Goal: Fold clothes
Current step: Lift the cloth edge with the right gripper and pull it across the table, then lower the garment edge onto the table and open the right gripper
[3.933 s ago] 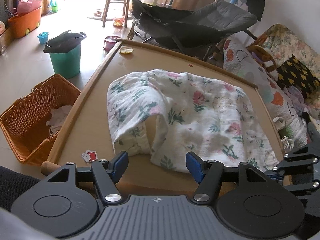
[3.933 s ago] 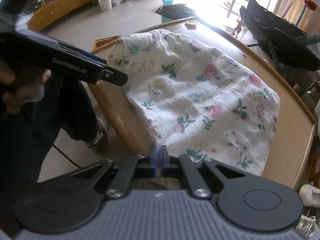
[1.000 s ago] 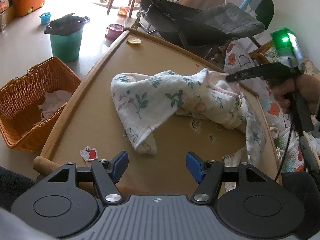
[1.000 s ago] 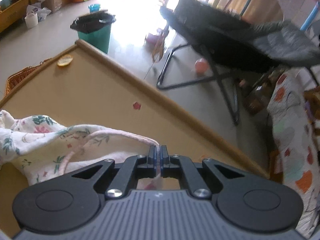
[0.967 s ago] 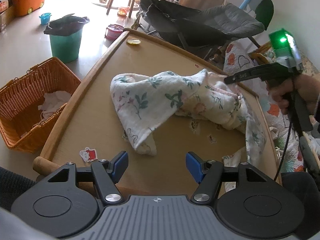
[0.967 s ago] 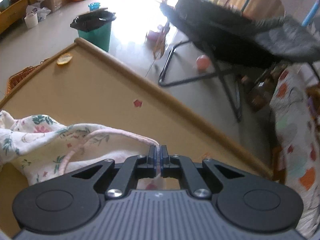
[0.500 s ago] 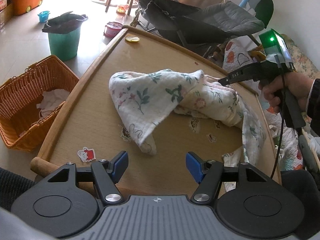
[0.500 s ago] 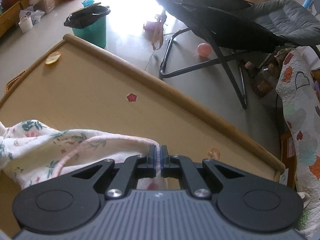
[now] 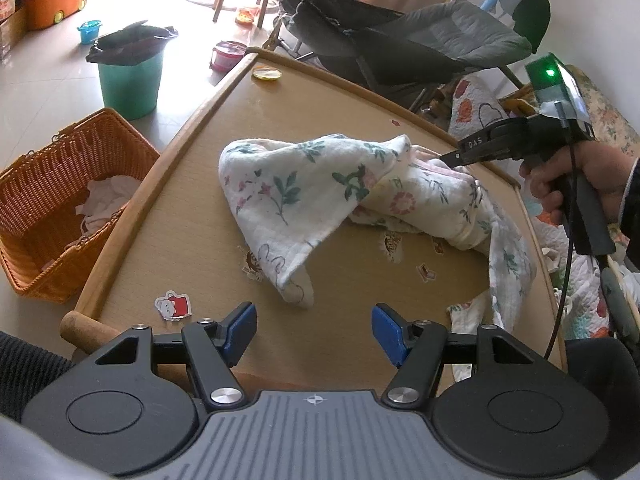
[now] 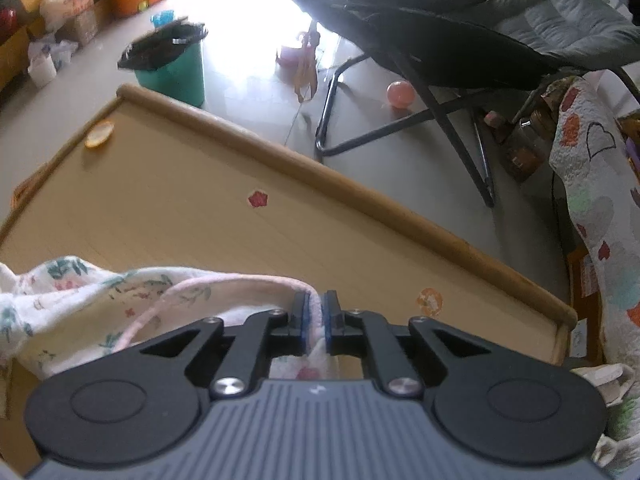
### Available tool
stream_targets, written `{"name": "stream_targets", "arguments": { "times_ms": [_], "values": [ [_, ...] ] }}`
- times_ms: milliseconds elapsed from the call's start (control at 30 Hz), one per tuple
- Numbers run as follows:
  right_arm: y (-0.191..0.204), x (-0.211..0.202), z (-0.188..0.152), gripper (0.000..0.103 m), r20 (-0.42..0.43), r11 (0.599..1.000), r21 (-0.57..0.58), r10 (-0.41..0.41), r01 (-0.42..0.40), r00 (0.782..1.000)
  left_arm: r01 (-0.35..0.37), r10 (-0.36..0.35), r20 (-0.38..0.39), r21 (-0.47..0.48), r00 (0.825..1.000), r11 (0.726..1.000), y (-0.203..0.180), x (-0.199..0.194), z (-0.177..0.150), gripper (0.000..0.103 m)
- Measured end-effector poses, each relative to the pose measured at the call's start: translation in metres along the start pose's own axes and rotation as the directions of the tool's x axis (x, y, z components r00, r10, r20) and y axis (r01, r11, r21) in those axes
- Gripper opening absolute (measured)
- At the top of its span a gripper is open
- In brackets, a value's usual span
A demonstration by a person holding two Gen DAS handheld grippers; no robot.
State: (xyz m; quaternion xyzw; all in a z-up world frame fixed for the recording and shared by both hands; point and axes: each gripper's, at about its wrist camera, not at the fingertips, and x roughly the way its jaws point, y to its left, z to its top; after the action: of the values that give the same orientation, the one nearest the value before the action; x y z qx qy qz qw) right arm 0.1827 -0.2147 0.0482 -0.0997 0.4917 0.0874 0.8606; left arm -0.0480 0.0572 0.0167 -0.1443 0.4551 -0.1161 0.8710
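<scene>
A white cloth with flowers (image 9: 304, 196) lies bunched up in the middle of the wooden table (image 9: 188, 216). One corner of the cloth hangs down in a point toward the near edge of the table. Another part trails off the right side of the table.

The right gripper (image 10: 315, 312) is at the far right part of the cloth. Its blue pads (image 10: 306, 316) have a small gap between them, and the pink edge of the cloth (image 10: 224, 280) sits in that gap. The pads are not pressed tight together. In the left camera view a hand (image 9: 576, 176) holds this gripper's handle, and a green light (image 9: 551, 72) glows on top of it.

The left gripper (image 9: 314, 330) is over the near edge of the table. Its two fingers are far apart and nothing is between them. The hanging corner of the cloth is a little way beyond them.

A few stickers are on the table. A white and red one (image 9: 174, 305) is near the left gripper. A small red flower sticker (image 10: 258, 199) is on the bare wood beyond the cloth. A round yellow thing (image 9: 266, 75) lies at the far corner of the table.

An orange basket (image 9: 52, 200) with some white cloth in it stands on the floor left of the table. A green bin (image 9: 130, 76) with a black bag stands beyond the basket. A dark folding chair (image 10: 460, 36) stands past the far edge of the table.
</scene>
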Motion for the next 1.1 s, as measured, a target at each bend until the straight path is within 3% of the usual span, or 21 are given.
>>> {"name": "stream_targets", "arguments": {
  "times_ms": [167,267,500,667,867,1100],
  "values": [
    [-0.004,-0.009,-0.002,0.035,0.041,0.999,0.034,-0.006,0.004,0.999,-0.007,0.007,0.002,-0.003,1.0,1.0,-0.001,0.001,0.001,0.066],
    [-0.007,-0.016,-0.003,0.041,0.064,0.998,0.059,-0.004,0.0,0.998,-0.014,0.014,0.005,-0.003,1.0,1.0,-0.002,0.002,0.001,0.066],
    [-0.022,-0.043,-0.009,0.044,0.059,0.988,0.145,0.051,-0.059,0.997,-0.025,0.026,0.029,-0.031,0.999,0.999,0.001,0.0,0.002,0.066],
    [-0.016,-0.078,-0.025,0.044,0.092,0.988,0.138,0.057,-0.07,0.994,-0.038,0.039,0.046,-0.035,0.998,0.999,0.001,-0.001,0.001,0.066],
    [-0.009,-0.119,-0.065,0.044,0.134,0.985,0.141,0.081,-0.1,0.988,-0.058,0.057,0.071,0.016,0.996,0.998,-0.008,-0.003,-0.003,0.066],
    [0.006,-0.133,-0.141,0.044,0.109,0.982,0.144,0.111,-0.126,0.988,-0.076,0.068,0.082,0.099,0.994,0.992,-0.022,-0.006,-0.008,0.066]
  ]
}}
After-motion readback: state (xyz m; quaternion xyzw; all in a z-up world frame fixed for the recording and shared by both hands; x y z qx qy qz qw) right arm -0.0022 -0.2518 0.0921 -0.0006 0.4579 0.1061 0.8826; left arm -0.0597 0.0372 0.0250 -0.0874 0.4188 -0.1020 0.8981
